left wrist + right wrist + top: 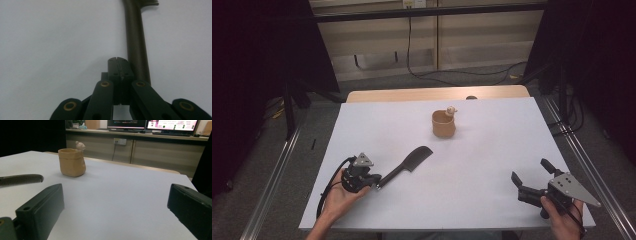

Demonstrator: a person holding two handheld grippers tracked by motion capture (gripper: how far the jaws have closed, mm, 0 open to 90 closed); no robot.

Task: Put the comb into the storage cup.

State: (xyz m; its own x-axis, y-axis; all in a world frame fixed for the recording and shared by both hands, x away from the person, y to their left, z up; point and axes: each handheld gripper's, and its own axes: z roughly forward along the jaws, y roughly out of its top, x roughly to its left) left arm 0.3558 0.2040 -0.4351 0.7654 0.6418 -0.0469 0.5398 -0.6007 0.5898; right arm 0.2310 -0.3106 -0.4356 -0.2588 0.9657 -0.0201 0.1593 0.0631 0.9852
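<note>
At the near left of the white bench (492, 200), the left gripper (377, 185) was held low in a hand (341, 197), its fingers (113, 67) pressed fully together with nothing between them. The dark comb (408, 164) was laid flat on the bench, with its handle end right beside those closed fingertips. In the left gripper view the handle was seen running alongside the fingers rather than caught in them; actual contact couldn't be made out. The toothed end was pointed away, toward the middle of the bench. Further back, around the centre, a tan cup (443, 124) with a little figure on its rim was stood upright, well apart from the comb. Over at the near right, the right gripper (531, 175) was held with its fingers (40, 212) spread wide and nothing gripped.
</note>
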